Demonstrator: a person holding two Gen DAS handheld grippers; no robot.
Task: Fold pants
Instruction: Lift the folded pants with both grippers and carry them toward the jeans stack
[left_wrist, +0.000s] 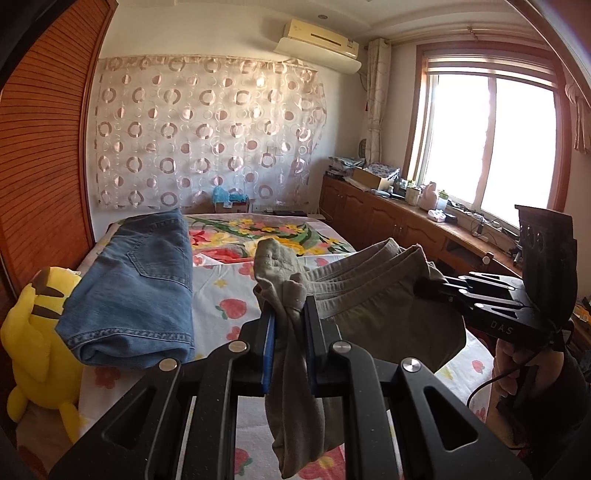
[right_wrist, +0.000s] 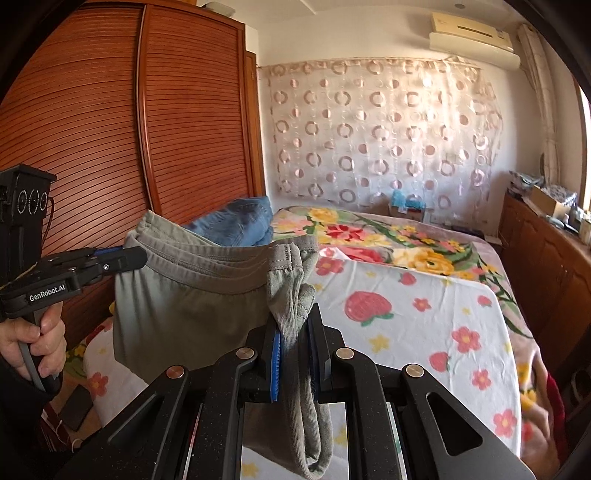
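Two grippers hold one pair of grey-green pants (left_wrist: 373, 295) in the air above the bed (left_wrist: 236, 291), and that tells you most of where you stand. Your left gripper (left_wrist: 290, 332) has its jaws clamped on one bunched end of the waistband; your right gripper (right_wrist: 295, 339) has its jaws clamped on the other end, which you can confirm in each wrist view, where the opposite tool shows pinching the far corner. The waistband sags in several stacked layers between the two grips, and cloth hangs down below each one, so the garment looks already doubled at least once, though you cannot count the layers with certainty.

Folded blue jeans (left_wrist: 136, 291) lie on the far left of the bed beside a yellow plush toy (left_wrist: 33, 332), so one garment appears finished. The open flowered sheet in front of you is free to take the grey-green pair.

What is left, as far as you can judge: lower the pants flat onto the sheet, fold them over to a compact shape, smooth them and let go. Keep both ends level as you lower, or the hanging layers may slide apart.
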